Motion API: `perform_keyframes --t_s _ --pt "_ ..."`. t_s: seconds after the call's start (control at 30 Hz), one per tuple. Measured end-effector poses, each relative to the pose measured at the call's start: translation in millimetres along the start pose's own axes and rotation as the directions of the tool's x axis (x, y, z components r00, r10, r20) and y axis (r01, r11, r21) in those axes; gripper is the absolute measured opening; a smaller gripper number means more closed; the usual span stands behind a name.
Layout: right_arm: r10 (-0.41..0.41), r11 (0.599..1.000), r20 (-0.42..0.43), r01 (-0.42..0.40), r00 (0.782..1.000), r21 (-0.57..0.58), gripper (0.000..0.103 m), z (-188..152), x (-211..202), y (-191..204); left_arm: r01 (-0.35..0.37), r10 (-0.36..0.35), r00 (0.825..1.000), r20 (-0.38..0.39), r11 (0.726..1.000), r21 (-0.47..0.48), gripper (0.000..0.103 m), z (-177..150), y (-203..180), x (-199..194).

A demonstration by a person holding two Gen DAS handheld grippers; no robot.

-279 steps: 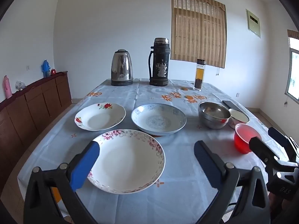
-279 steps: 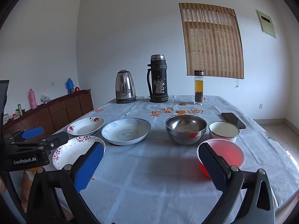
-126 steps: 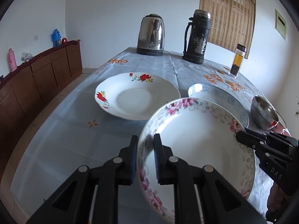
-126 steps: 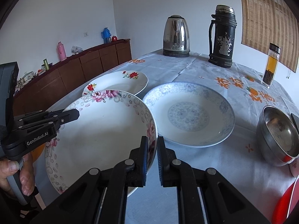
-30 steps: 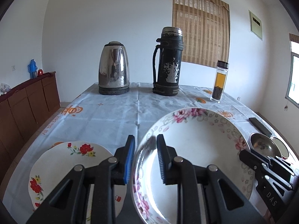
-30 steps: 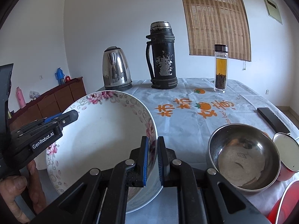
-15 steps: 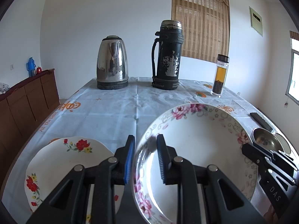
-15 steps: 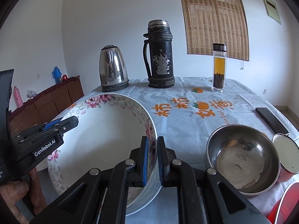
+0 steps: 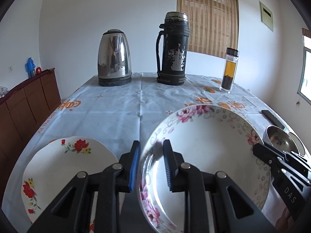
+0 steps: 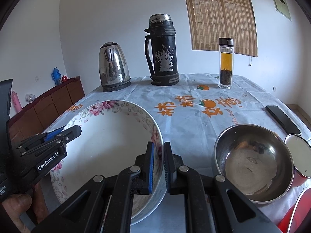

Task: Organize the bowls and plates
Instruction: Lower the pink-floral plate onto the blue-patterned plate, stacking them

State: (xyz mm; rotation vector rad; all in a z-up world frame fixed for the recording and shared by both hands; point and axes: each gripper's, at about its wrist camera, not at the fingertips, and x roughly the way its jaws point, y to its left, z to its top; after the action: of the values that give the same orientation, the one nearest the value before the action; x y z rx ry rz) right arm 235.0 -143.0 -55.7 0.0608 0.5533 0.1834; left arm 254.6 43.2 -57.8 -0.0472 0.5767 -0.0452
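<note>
Pink-flowered bowl [image 9: 210, 151], white, held off the bench [image 9: 116, 112] by both grippers; it serves as landmark for every entry.

Left gripper [image 9: 151, 165]: narrow, blue pads clamped on the bowl's left rim, one finger inside and one outside. Its body reads "GenRobot.AI" in the right wrist view, with a hand [image 10: 17, 203] below it.

Right gripper [image 10: 159, 165]: near closed, pinching the bowl's right rim. Its body reads "DAS" in the left wrist view.

Red-flowered plate [image 9: 64, 174]: left of the bowl, flat on the bench, close to the bench's left edge, its rim apart from the bowl's.

Steel bowl [image 10: 252, 163]: right of the bowl, just beside it. White-lined cup [image 10: 297, 155]: touching the steel bowl's far side. Red bowl [image 10: 295, 213]: nearest right corner, only partly seen.

Black flat device [image 10: 281, 119]: further right, near the bench's right edge.

Open cloth beyond the bowl, bare of things up to the back row; printed orange characters and fruit, with "the best" legible.

Back row, beyond the bowl: steel kettle [image 9: 114, 58], black flask [image 9: 173, 48], glass tea bottle [image 9: 229, 69], all upright.

Brown sideboard [image 9: 29, 101]: left of the bowl, past a gap beside the bench.
</note>
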Motion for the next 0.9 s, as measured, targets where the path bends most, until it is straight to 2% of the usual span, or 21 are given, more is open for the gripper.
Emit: perform_keyframes --t_s 0.9 --pt "-0.016 1.000 -0.057 0.016 0.998 0.006 0.010 -1 11 -1 0.004 -0.004 0.998 -0.058 1.000 -0.006 0.021 -2 0 12"
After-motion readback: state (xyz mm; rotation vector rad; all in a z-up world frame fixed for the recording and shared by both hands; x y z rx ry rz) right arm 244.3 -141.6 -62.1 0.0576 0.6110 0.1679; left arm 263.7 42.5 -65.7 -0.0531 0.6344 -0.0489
